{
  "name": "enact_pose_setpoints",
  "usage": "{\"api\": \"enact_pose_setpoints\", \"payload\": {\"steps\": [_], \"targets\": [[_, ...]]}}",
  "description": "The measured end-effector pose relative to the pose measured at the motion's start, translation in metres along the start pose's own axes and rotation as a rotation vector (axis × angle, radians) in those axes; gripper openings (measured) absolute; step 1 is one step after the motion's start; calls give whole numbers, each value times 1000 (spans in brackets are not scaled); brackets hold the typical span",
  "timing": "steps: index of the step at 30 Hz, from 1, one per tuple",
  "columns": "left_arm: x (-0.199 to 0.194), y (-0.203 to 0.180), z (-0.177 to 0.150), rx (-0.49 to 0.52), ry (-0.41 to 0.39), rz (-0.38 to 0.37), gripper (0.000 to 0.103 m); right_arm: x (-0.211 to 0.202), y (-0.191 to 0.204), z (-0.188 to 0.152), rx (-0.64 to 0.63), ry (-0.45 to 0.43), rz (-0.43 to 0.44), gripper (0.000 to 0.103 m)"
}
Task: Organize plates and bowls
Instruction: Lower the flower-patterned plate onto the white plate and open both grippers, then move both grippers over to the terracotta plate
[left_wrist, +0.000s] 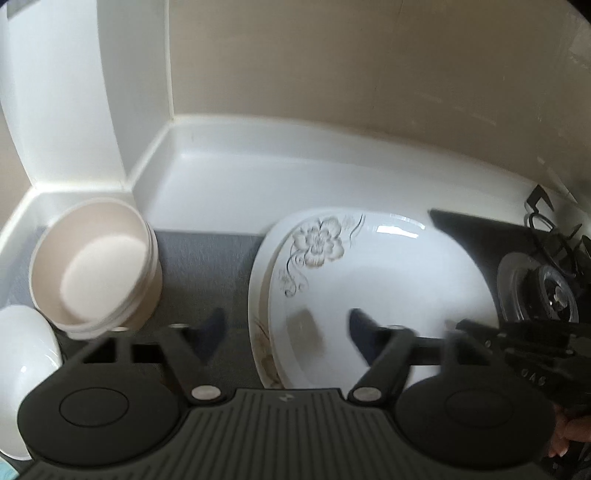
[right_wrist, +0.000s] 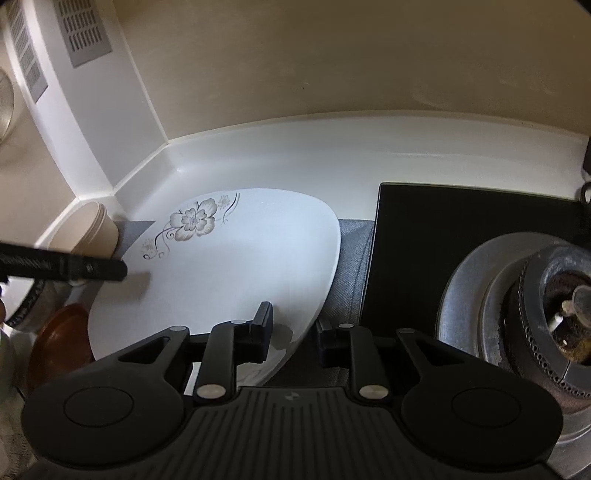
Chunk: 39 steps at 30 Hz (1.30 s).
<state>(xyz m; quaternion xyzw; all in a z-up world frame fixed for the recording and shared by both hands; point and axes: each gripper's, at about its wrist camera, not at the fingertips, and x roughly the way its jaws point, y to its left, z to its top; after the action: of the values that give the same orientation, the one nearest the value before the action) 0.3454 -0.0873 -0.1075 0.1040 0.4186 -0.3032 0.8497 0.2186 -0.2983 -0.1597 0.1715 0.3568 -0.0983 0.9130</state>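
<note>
- White and glossy, the flowered plate (left_wrist: 369, 280) lies on the grey mat (left_wrist: 207, 254) of the counter, near the back wall, and under it we see the rim of a second plate (left_wrist: 258, 314) with the same kind of print.
- We hold the left gripper (left_wrist: 286, 325) with its jaws spread wide; one finger is over the mat, the other over the plate, and nothing is pressed between them.
- Our right gripper (right_wrist: 293, 332) is narrow, with one finger above the plate's near right rim and the other beside it over the mat. We cannot tell whether the pads really press the rim, because a small gap shows between them.
- Beige bowls (left_wrist: 96, 262), stacked one in another, stand at the back left corner of the mat, well apart from the plates.
- Just in front of this stack, at the left edge of the left wrist view, we see a part of a white bowl (left_wrist: 26, 369).
- On the right side of the mat the black stove top (right_wrist: 443, 251) begins, and its gas burner (right_wrist: 546, 321) sits near the right gripper.
- In the right wrist view a brown dish (right_wrist: 62, 339) lies at the left of the plates, partly hidden.
</note>
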Motion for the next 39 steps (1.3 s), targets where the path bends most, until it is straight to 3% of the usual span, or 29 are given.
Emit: {"api": "enact_pose_setpoints", "payload": {"steps": [4, 8, 14, 20, 22, 24, 29, 31, 39], "targets": [[-10, -2, -2, -10, -29, -1, 85, 4, 8, 0, -35, -2, -28, 34], [-21, -4, -3, -29, -56, -3, 92, 9, 18, 0, -93, 3, -60, 43], [-46, -8, -6, -37, -95, -12, 92, 15, 30, 3, -152, 4, -131, 48], [-69, -11, -14, -50, -124, -12, 92, -11, 31, 6, -137, -72, -158, 54], [-74, -11, -15, -59, -125, -7, 93, -14, 29, 8, -126, -69, -138, 54], [-79, -11, -16, -66, -129, 8, 103, -21, 29, 11, -97, -75, -111, 54], [-95, -12, -24, -85, -147, 25, 103, -52, 37, 15, -83, -111, -12, 82], [-99, -13, -28, -98, -147, 49, 103, -62, 41, 13, -101, -109, 23, 87], [-124, -4, -64, -219, -117, 94, 103, -87, 45, 6, -87, -98, 99, 95]]}}
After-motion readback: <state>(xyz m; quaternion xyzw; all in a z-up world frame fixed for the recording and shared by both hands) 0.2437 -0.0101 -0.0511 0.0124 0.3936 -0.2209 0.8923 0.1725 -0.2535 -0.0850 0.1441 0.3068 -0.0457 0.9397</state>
